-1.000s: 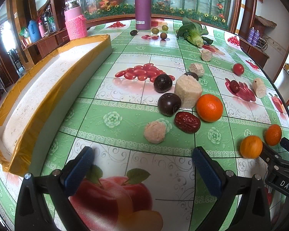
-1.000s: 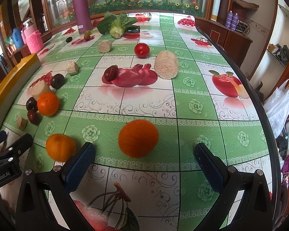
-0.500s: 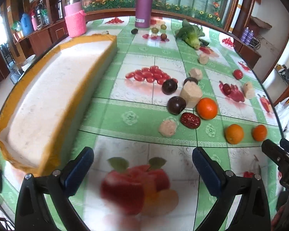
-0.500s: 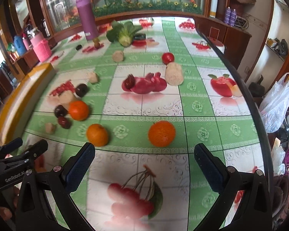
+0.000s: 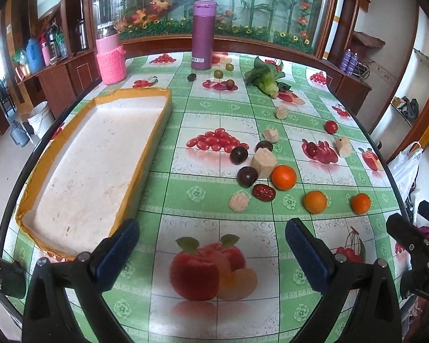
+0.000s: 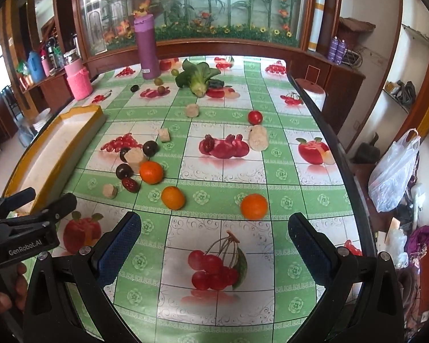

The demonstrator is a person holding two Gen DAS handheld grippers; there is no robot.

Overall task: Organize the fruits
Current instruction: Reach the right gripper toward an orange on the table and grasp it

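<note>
Three oranges lie on the green fruit-print tablecloth: one (image 5: 283,177) beside a beige block (image 5: 263,159), one (image 5: 315,201) further right, one (image 5: 361,203) near the right edge. Dark plums (image 5: 247,176) (image 5: 239,155) and a red date (image 5: 264,193) cluster by the block. A long empty tray with yellow rim (image 5: 146,154) lies at the left. My left gripper (image 5: 211,245) is open, held back above the near table with nothing between its fingers. My right gripper (image 6: 214,243) is open too, short of the oranges (image 6: 254,206) (image 6: 173,197) (image 6: 151,172).
A purple bottle (image 5: 202,35), a pink knit-covered jar (image 5: 111,57), a green vegetable (image 5: 267,78), small olives (image 5: 218,73) and a red tomato (image 5: 331,126) lie further back. Beige chunks (image 5: 238,201) (image 5: 343,146) are scattered about. The table edge curves along the right (image 6: 343,154).
Both grippers have pulled back and risen, so the fruits look smaller and farther off. Both stay open. No fruit has moved on the table.
</note>
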